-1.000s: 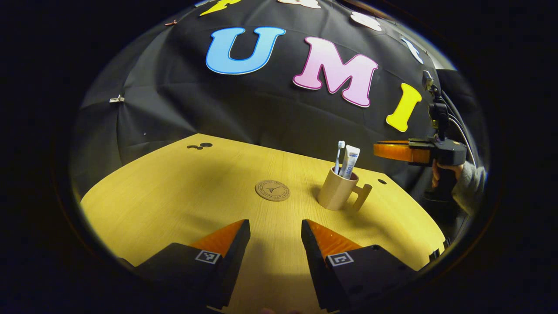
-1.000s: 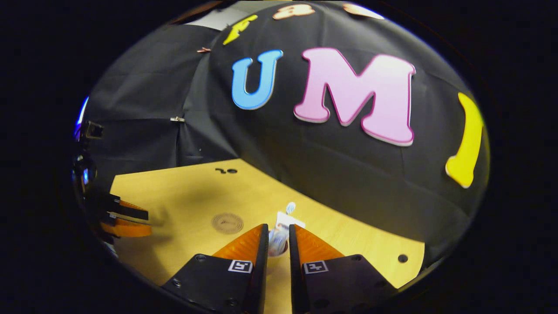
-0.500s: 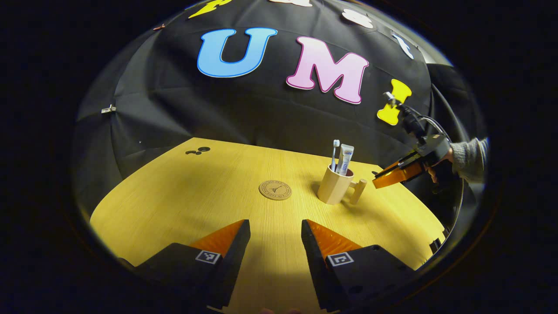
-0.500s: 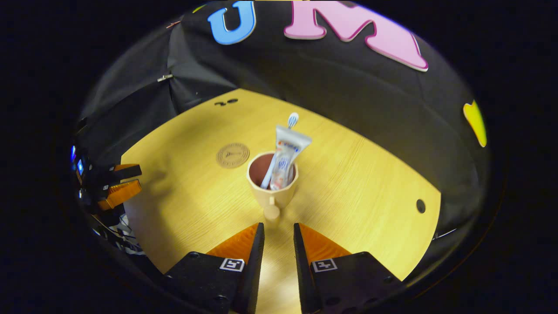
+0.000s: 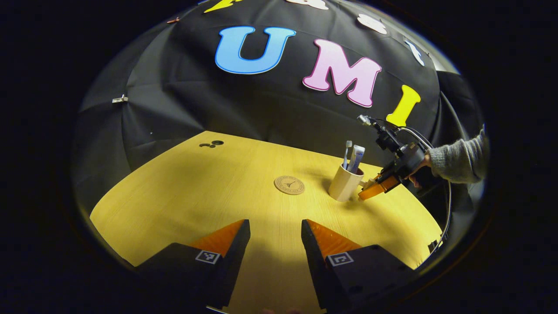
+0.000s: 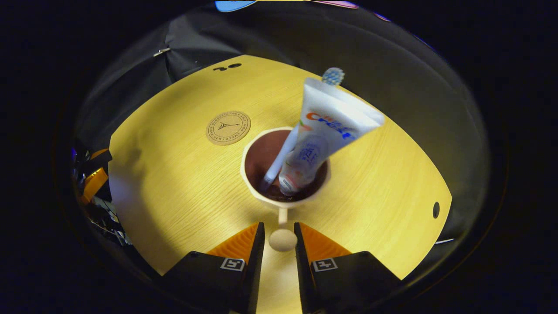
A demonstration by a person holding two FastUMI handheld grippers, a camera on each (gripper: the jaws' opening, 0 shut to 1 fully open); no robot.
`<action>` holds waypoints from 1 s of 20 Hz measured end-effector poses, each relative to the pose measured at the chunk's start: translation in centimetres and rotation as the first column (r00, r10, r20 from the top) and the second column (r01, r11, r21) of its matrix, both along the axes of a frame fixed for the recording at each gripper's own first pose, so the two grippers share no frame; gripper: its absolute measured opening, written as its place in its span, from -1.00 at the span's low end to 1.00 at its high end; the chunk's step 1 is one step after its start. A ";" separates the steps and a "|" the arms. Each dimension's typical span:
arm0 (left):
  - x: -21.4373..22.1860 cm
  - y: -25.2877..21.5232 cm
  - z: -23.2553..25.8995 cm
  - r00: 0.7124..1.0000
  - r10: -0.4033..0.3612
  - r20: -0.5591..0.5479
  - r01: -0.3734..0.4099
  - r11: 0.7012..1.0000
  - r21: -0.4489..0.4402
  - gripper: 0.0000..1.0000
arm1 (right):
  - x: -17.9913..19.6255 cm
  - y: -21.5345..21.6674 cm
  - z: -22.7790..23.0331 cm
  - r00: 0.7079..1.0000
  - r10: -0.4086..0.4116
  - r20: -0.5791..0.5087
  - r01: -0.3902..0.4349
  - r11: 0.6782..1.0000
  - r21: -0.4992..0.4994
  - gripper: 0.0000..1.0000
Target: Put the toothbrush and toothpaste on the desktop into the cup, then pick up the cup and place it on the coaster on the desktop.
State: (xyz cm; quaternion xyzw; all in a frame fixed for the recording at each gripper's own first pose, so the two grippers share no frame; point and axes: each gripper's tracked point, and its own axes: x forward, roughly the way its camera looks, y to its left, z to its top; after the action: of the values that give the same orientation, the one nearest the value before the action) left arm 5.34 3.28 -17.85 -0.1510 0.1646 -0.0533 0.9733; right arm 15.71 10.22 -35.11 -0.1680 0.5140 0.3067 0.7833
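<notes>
Upright beige cup (image 6: pixel 285 174), toothpaste (image 6: pixel 320 135) inside

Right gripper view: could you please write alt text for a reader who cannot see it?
The right gripper looks down on a beige cup holding a toothbrush and a toothpaste tube, its fingers either side of the cup handle's knob. A round coaster lies on the wooden desktop beyond the cup.

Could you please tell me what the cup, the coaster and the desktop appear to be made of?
Cup: probably matte plastic or ceramic; even beige outside, darker brown inside, no glare. I cannot tell which.
Coaster: looks like cork or pressed wood; flat tan disc with a dark printed ring and emblem.
Desktop: wood or wood-look laminate; fine straight grain lines, soft sheen under the light.
</notes>
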 end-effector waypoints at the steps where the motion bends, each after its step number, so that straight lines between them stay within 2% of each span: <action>1: -0.1 0.4 -0.3 1.000 0.009 -0.004 -0.009 1.000 -0.004 0.49 | 0.2 0.1 -0.5 1.000 0.002 -0.008 -0.002 1.000 -0.014 -0.18; 9: -0.2 2.3 -1.4 0.998 0.057 -0.027 -0.058 0.998 -0.032 0.49 | 0.9 0.7 -2.6 0.997 -0.007 -0.082 0.002 0.998 -0.069 -0.17; 10: -0.3 2.4 -1.4 0.998 0.059 -0.029 -0.060 0.998 -0.031 0.49 | 0.8 1.0 -2.6 0.995 -0.017 -0.097 0.011 0.998 -0.058 -0.25; 11: -0.3 2.5 -1.4 0.998 0.062 -0.027 -0.062 0.998 -0.031 0.49 | 0.8 1.0 -2.8 0.995 -0.025 -0.096 0.020 0.998 -0.058 -0.32; 15: -0.2 2.4 -1.3 0.998 0.062 -0.023 -0.062 0.997 -0.033 0.49 | 1.1 1.0 -2.2 0.997 -0.021 -0.078 0.016 0.998 -0.066 -0.36; 20: -0.6 2.6 -1.0 0.998 0.067 -0.020 -0.068 0.997 -0.032 0.49 | 1.7 3.1 0.0 0.999 -0.027 -0.046 0.027 1.000 -0.003 -0.37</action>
State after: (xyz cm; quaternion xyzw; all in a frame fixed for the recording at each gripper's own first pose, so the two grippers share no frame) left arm 4.75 5.86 -18.88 -0.1729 0.1676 -0.0216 0.9703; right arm 17.44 13.37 -35.13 -0.1547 0.5346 0.2992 0.7751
